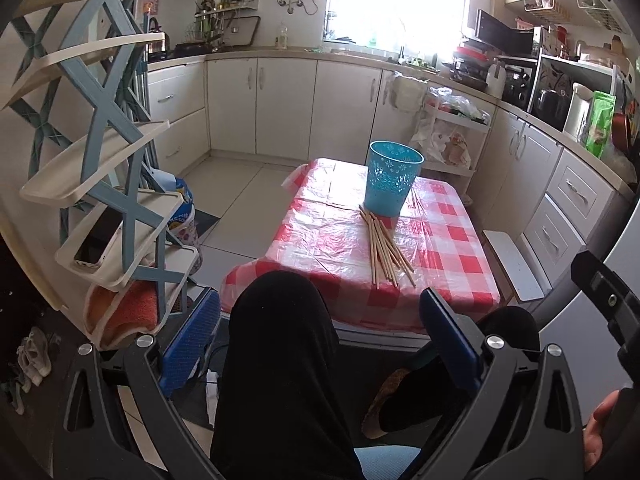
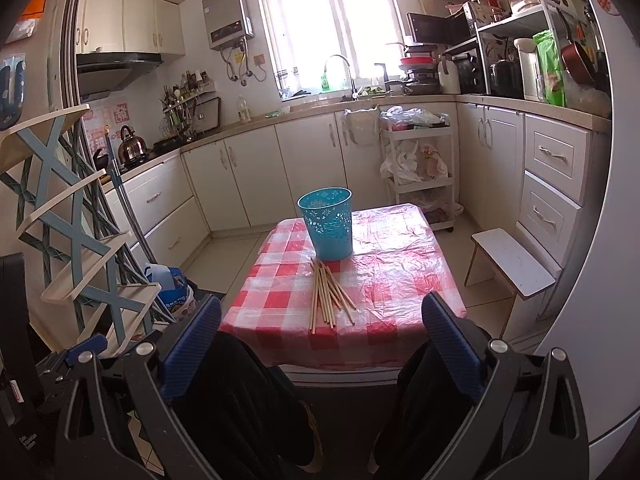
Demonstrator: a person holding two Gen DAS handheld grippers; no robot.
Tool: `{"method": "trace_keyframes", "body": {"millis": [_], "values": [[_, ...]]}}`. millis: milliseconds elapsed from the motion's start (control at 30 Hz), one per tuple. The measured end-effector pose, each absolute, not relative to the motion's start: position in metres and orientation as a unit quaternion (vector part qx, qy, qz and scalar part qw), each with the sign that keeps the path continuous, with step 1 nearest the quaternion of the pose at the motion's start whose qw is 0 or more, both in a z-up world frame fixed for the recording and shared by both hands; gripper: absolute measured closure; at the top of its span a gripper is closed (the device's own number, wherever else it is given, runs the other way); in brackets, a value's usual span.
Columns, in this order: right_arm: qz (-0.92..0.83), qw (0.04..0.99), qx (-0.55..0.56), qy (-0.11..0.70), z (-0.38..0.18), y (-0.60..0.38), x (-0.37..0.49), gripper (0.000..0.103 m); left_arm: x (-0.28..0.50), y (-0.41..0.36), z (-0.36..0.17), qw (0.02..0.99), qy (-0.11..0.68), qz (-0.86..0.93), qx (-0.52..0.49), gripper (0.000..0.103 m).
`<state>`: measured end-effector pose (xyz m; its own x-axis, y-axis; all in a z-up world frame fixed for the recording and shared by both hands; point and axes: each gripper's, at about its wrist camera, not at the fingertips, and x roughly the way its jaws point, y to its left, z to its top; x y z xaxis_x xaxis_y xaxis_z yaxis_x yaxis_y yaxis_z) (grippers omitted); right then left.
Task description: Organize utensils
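Plainly, nothing is in hand yet; notes as things stand.

Chopsticks: a loose bundle of pale wooden sticks (image 2: 328, 296) lies flat on the bench, low centre of the right wrist view, fanned and crossing one another, far ends close against the foot of the basket. A few more thin sticks (image 1: 416, 202) seem to lie just right of the basket in the left wrist view; too faint to count.

Basket: turquoise perforated plastic bin (image 2: 329, 224), upright, mouth open, mid-frame, apparently nothing in it.

Bench: low table under a red-and-white check plastic cover (image 2: 400, 276), glossy and wrinkled.

Left gripper (image 1: 320, 344): blue-padded fingers (image 1: 192, 344) spread wide, holding nothing, hanging over the person's black-clad knee, well short of the bench.

Right gripper (image 2: 322, 348): fingers (image 2: 450, 348) likewise parted and bare, near the bench's front edge, apart from the sticks.

Handling, my judgement: sticks look light, stiff, smooth and round, so likely to roll or skid on the slick cover and to pivot if pinched near one end. Overlapping sticks may come up together or be knocked askew.

Where to grip, my judgement: across a stick near its middle, fingers square to its length, starting with an outlying one on the fan's right side.

Basket risk: looks light; a nudge could slide or tip it.
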<state>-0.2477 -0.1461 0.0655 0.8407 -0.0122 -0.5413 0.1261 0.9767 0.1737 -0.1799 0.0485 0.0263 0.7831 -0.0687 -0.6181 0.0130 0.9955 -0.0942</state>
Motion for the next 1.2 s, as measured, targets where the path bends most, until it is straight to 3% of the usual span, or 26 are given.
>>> {"method": "trace_keyframes", "body": {"millis": [1200], "values": [[-0.022, 0.959, 0.089, 0.268, 0.07, -0.138, -0.258, 0.007, -0.186, 0.043, 0.026, 0.944, 0.327, -0.015, -0.034, 0.008]]}}
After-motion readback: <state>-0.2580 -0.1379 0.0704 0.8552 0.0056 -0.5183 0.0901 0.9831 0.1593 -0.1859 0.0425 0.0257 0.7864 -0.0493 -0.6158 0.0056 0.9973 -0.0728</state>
